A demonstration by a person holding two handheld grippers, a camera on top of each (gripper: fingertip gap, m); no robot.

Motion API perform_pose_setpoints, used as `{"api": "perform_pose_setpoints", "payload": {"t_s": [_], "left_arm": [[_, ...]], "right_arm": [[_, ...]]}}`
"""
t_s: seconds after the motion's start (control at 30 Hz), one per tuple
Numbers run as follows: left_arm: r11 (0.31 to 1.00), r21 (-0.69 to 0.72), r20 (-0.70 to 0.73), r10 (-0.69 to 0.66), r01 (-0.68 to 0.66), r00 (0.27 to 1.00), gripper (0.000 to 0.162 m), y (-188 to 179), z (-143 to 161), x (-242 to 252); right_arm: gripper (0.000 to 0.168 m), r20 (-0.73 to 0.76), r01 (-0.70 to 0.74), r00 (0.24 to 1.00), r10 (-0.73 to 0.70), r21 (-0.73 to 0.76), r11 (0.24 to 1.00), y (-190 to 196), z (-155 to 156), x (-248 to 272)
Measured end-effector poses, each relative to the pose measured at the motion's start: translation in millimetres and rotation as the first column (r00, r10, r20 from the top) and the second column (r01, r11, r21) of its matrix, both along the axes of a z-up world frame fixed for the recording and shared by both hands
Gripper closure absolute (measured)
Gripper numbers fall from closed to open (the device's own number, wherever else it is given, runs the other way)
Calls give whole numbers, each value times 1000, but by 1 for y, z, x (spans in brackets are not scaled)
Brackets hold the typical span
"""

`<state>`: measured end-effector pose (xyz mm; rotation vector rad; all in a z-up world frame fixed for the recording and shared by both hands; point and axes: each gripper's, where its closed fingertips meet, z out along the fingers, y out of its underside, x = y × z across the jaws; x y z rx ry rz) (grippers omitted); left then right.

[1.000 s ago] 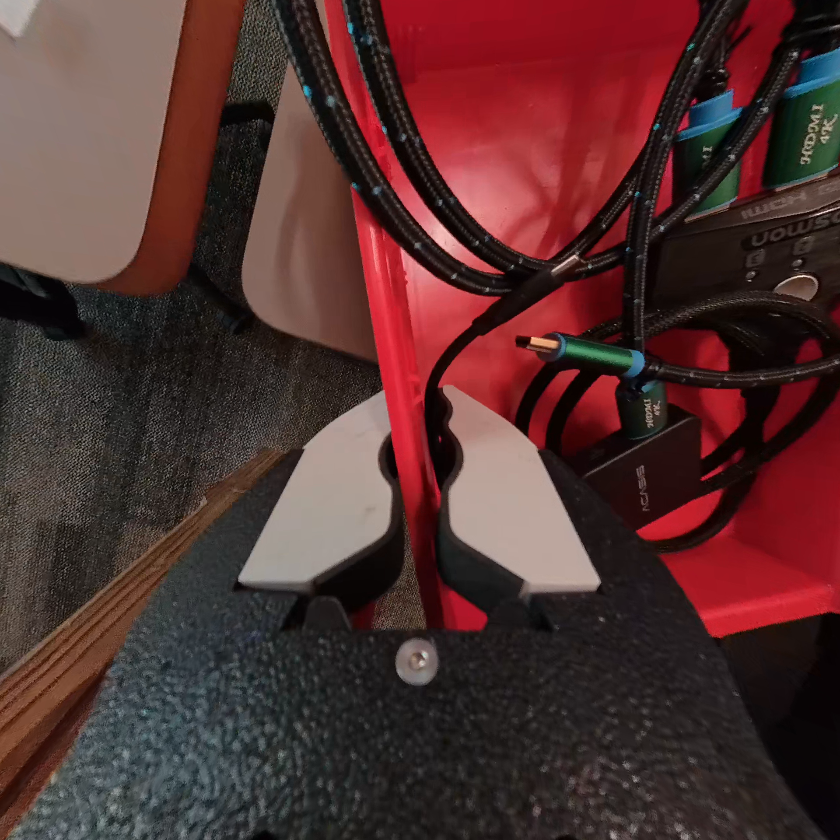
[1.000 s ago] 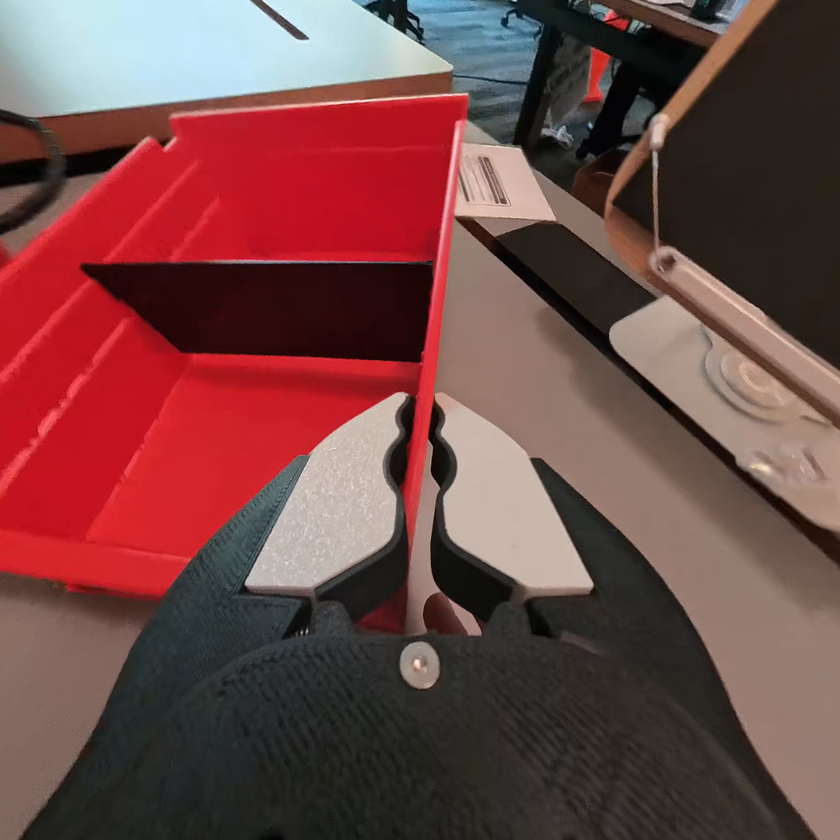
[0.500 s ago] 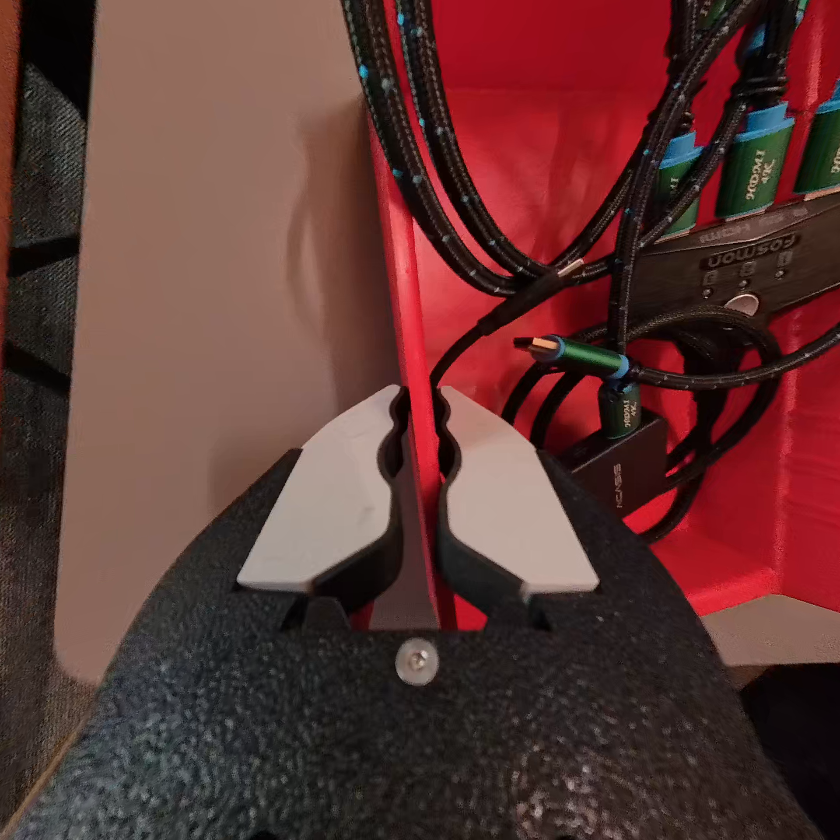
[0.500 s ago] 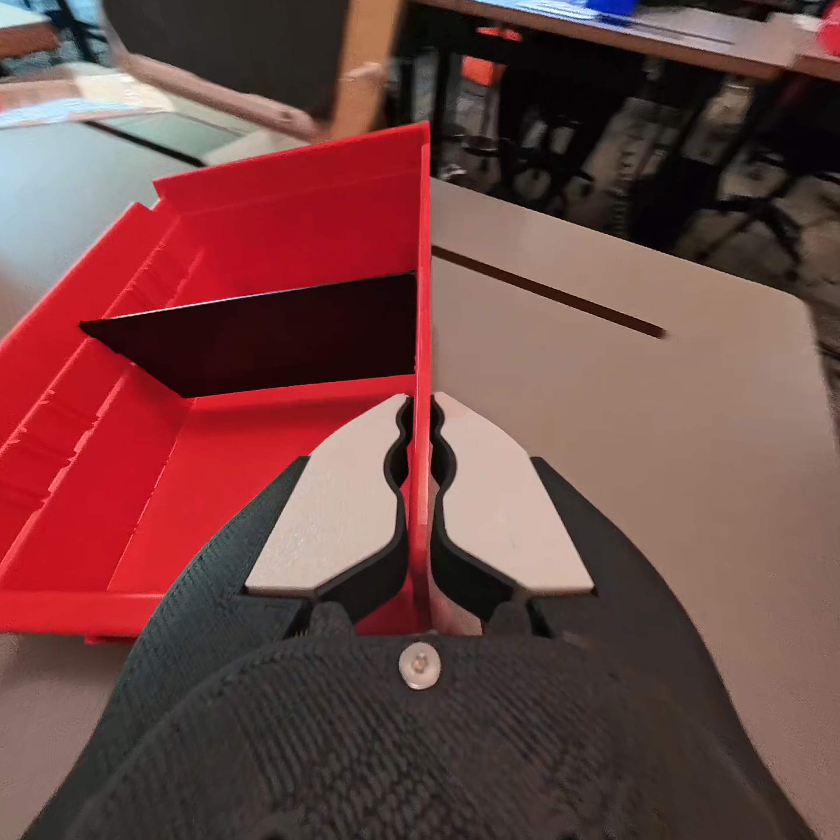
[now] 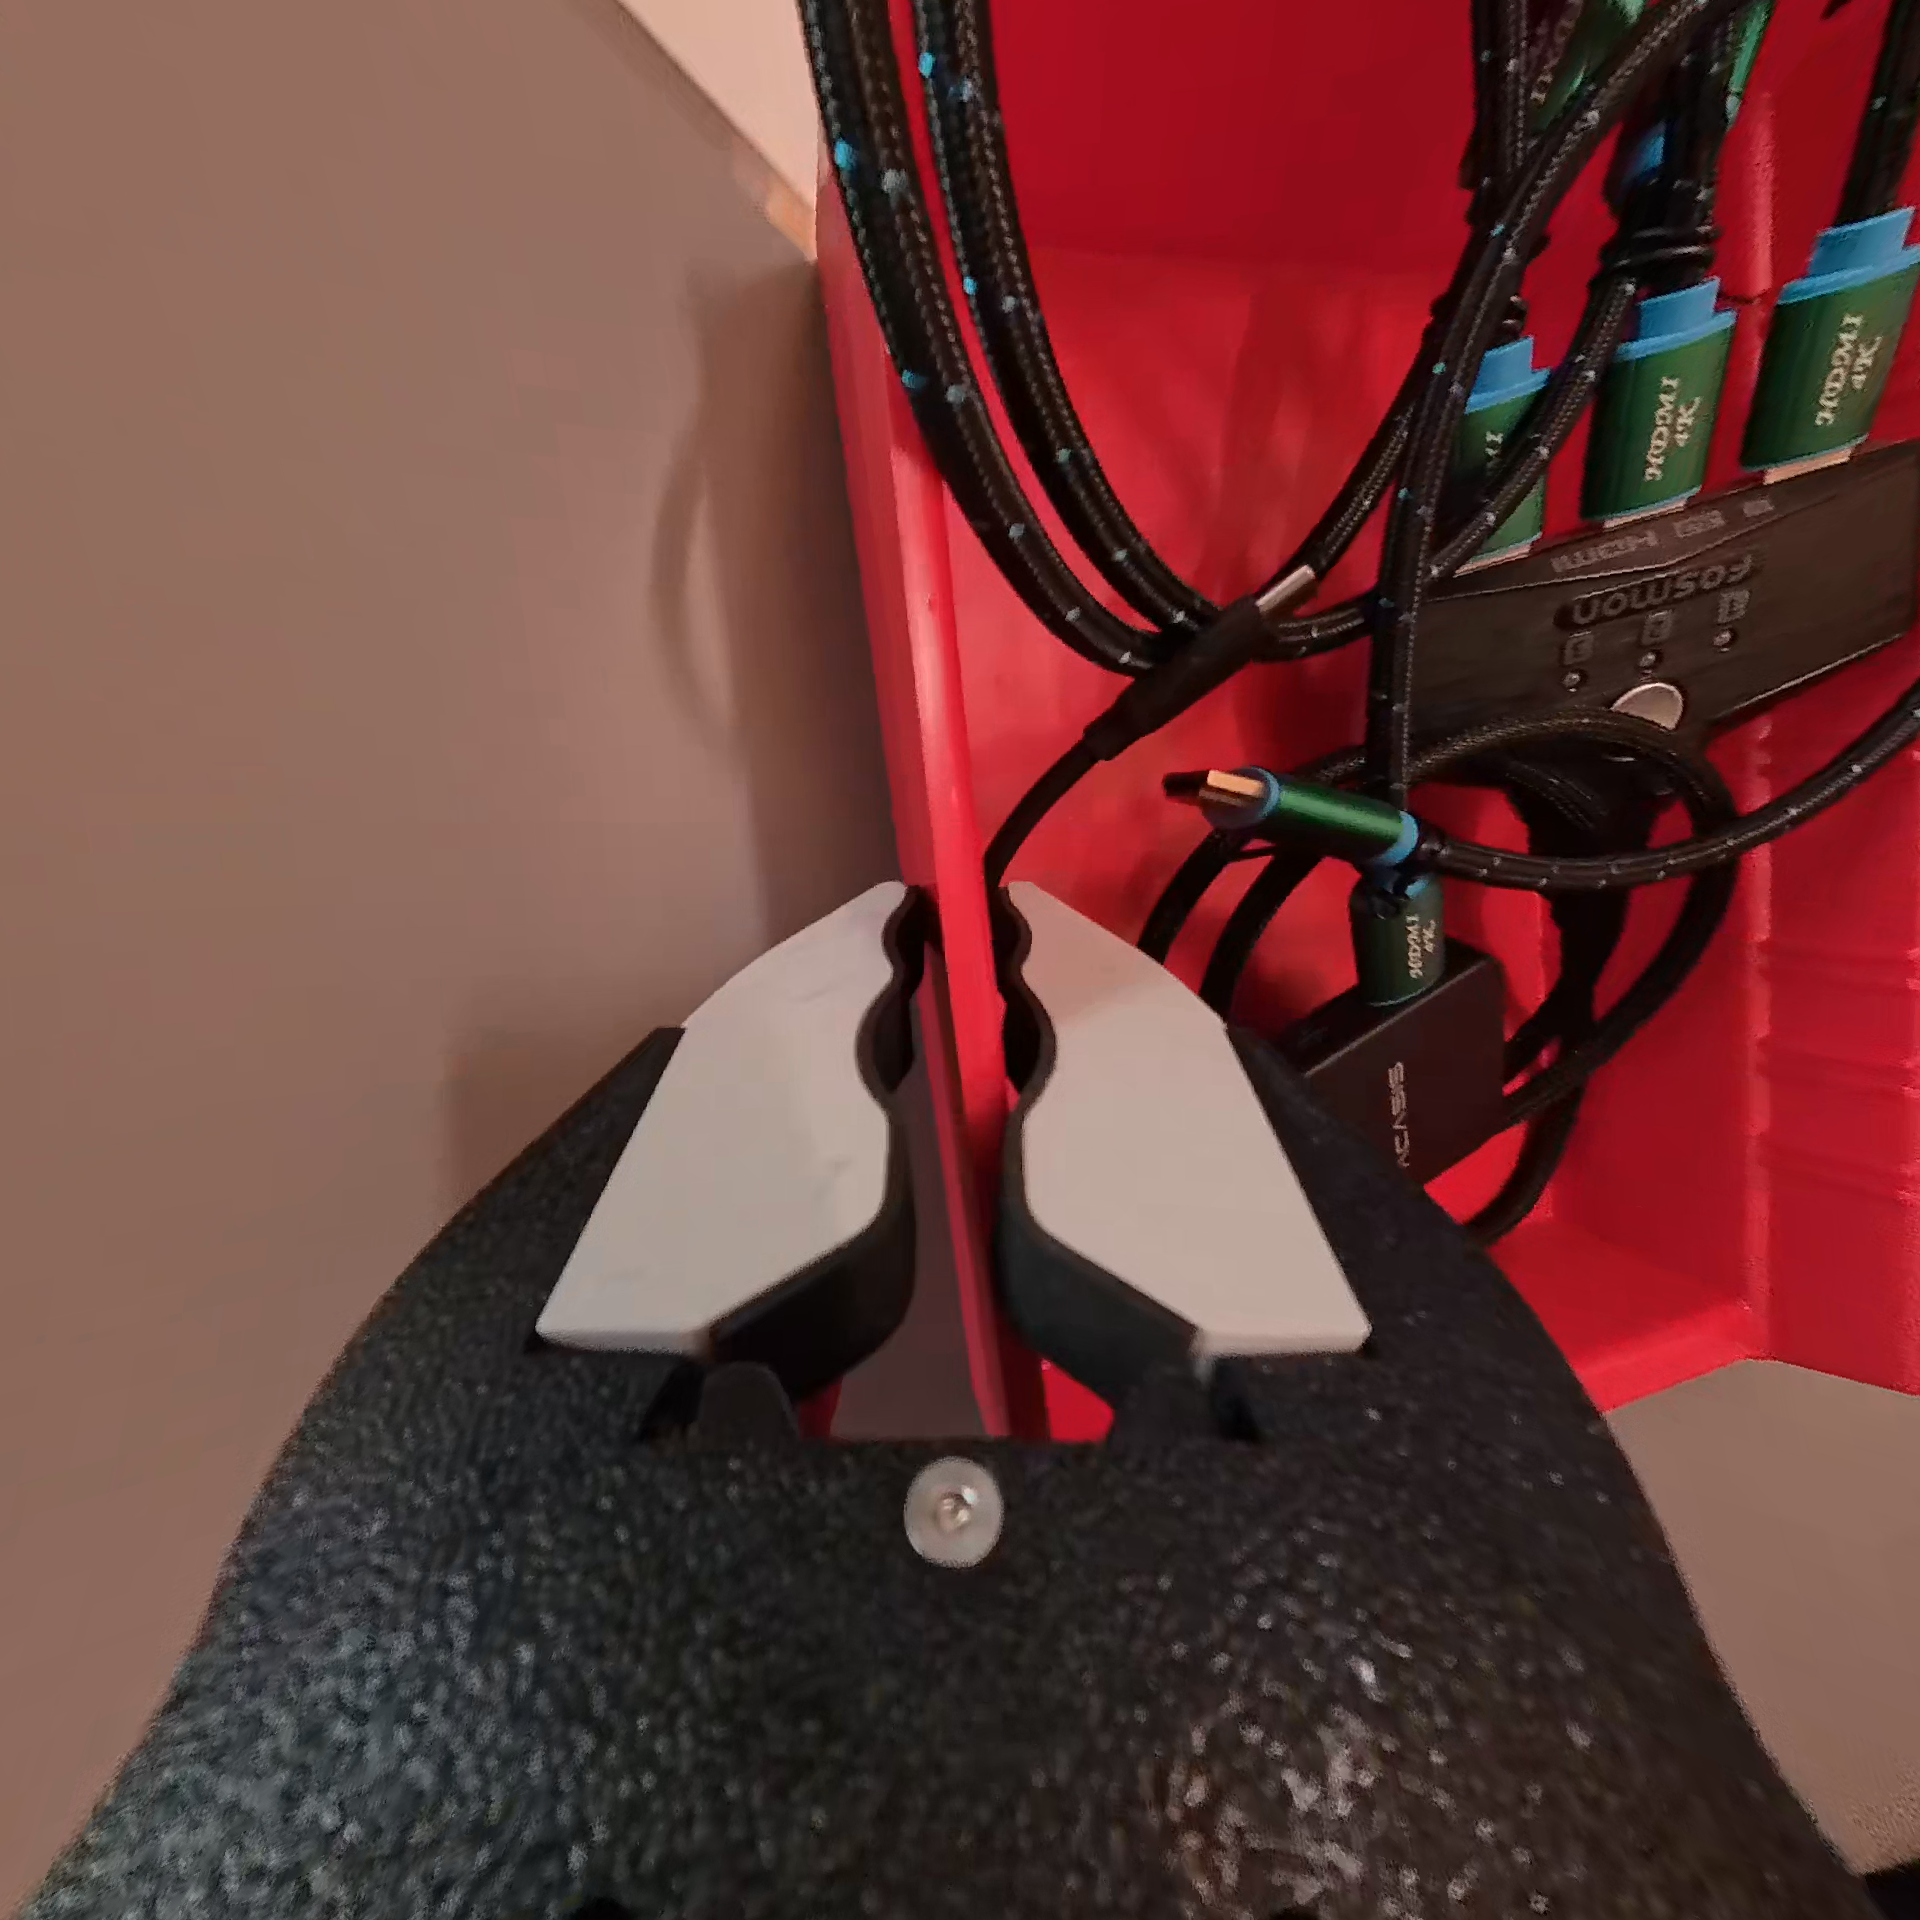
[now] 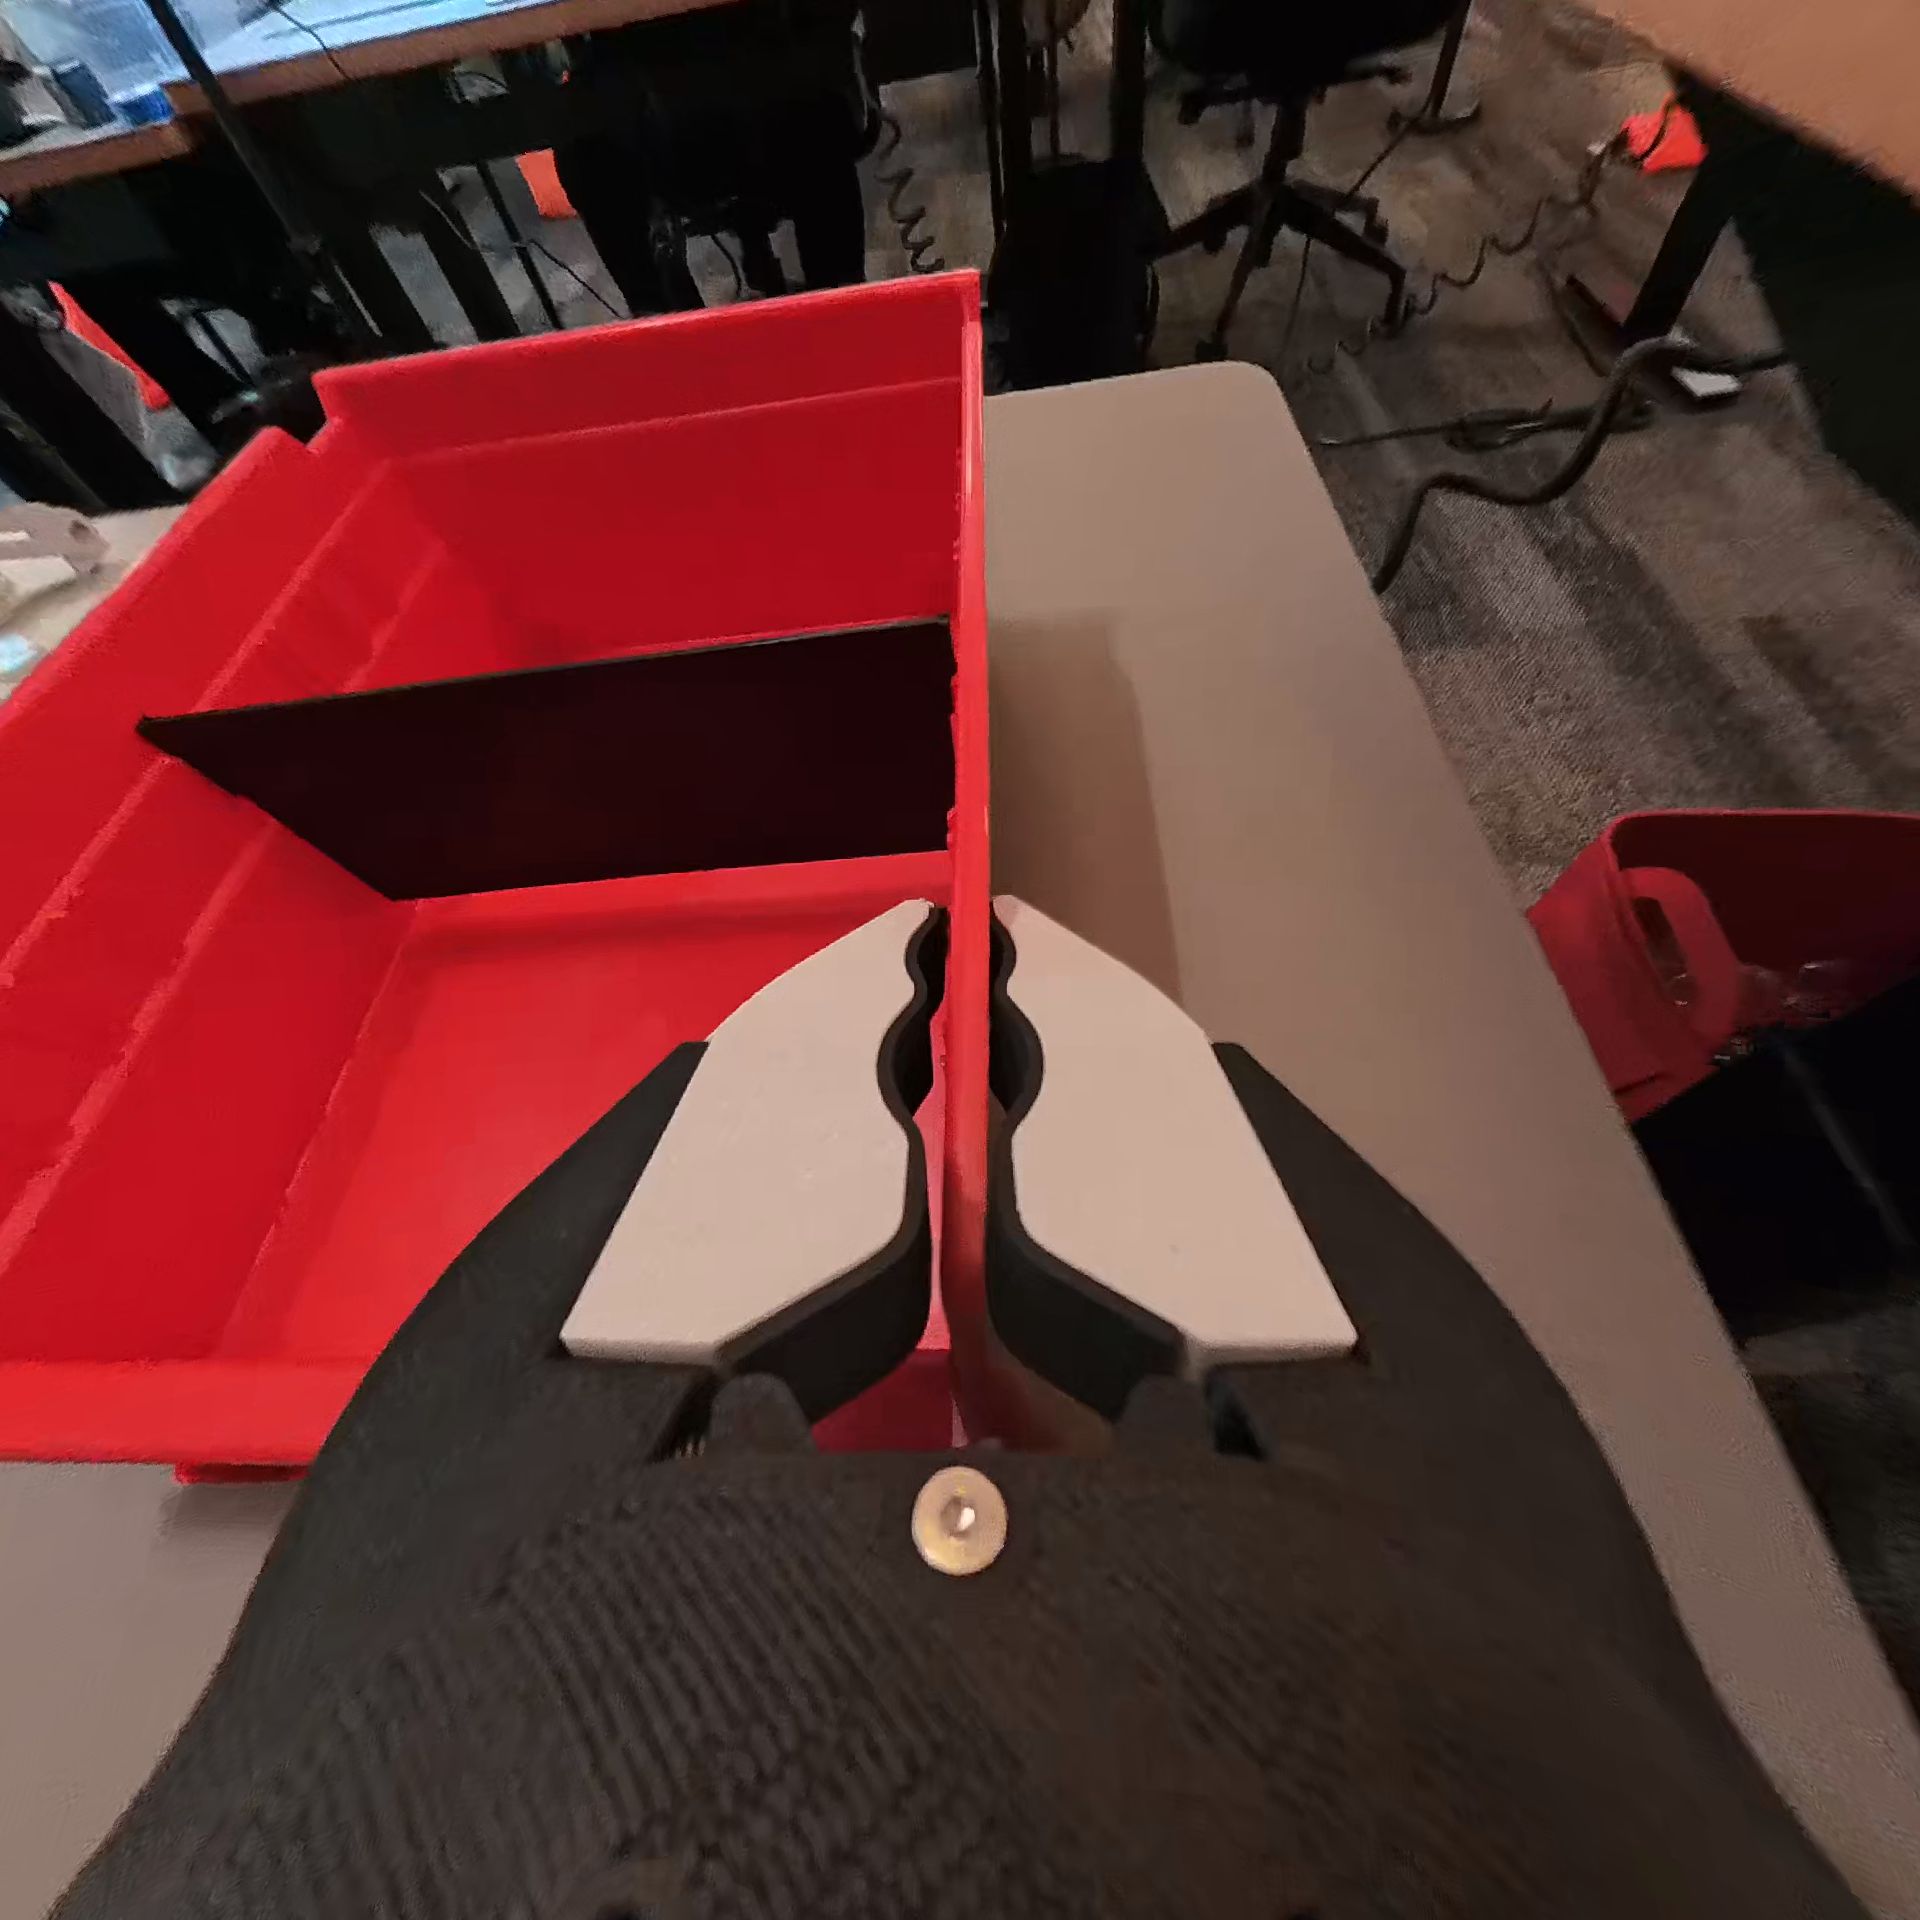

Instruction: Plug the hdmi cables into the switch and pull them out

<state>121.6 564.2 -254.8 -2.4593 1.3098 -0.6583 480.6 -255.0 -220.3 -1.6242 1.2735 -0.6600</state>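
Clamping the red bin's thin side walls, both tools are closed on plastic: the left gripper point(image 5: 961, 914) pinches the red bin point(image 5: 1164, 343) wall beside the cables, and the right gripper point(image 6: 961, 930) pinches a wall of the red bin point(image 6: 644, 499) near its black divider point(image 6: 582, 748). In the left wrist view, three green HDMI plugs point(image 5: 1652, 421) with blue collars sit in the black switch point(image 5: 1704, 623), a fourth green plug point(image 5: 1320, 821) lies loose with its gold tip bare, and a fifth stands in a small black box point(image 5: 1403, 1081). Braided black cables point(image 5: 997, 416) loop across the bin floor. The bin rests on a grey table point(image 6: 1247, 727) close to its far edge, with bare tabletop to the right.
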Motion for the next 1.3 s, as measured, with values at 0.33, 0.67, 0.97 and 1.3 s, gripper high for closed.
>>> {"api": "perform_pose_setpoints", "payload": {"t_s": [0.33, 0.67, 0.97, 1.3], "left_arm": [[997, 61, 28, 38, -40, 999, 149, 3, 1, 50], [963, 267, 83, -50, 26, 995, 123, 18, 17, 52], [812, 534, 14, -287, 236, 958, 98, -24, 80, 52], [851, 124, -321, -453, 511, 832, 88, -98, -5, 58]], "right_arm": [[163, -19, 65, 998, -64, 70, 995, 28, -1, 32], [141, 133, 66, 988, -73, 56, 996, 17, 34, 9], [98, 239, -124, 963, 123, -10, 992, 44, 78, -68], [91, 264, -398, 881, 393, -37, 916, 159, 63, -143]]}}
